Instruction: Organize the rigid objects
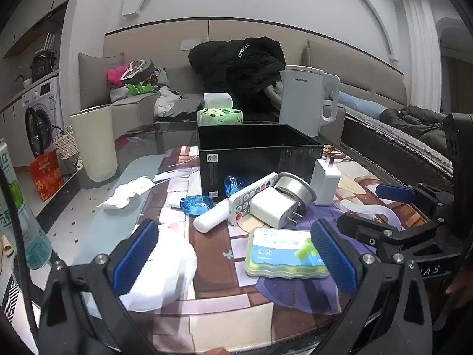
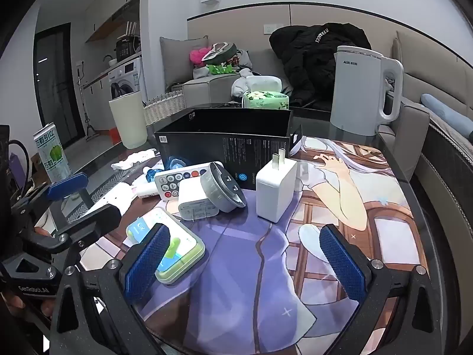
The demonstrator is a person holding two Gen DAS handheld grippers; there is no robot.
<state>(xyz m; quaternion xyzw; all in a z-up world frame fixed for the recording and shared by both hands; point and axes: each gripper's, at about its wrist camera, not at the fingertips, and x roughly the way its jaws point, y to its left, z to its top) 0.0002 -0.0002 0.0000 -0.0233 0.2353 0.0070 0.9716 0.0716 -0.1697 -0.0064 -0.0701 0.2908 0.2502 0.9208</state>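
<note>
Hovering over the near edge of the printed mat [image 2: 369, 207], both claws released, jaws spread wide, nothing between the pads. The loose rigid items sit bunched in front of the black box [image 1: 257, 153], which stands open-topped at mid-table.

Left gripper [image 1: 236, 254]: the earplug case [image 1: 283, 254] lies just ahead and slightly right, its long axis crosswise to the fingers, its right end near the right pad. Right gripper [image 2: 245, 257]: the same case [image 2: 174, 245] lies to its left, partly behind the left finger. Left claw looks the better lined up for it; a judgement only.

Farther off: small charger [image 1: 275, 207], remote [image 1: 251, 198], metal cup [image 1: 295, 186] on its side, tall charger [image 2: 275, 189] upright.

Box interior hidden from both views. Blue glassy pieces [image 1: 196, 202] hard to identify.
</note>
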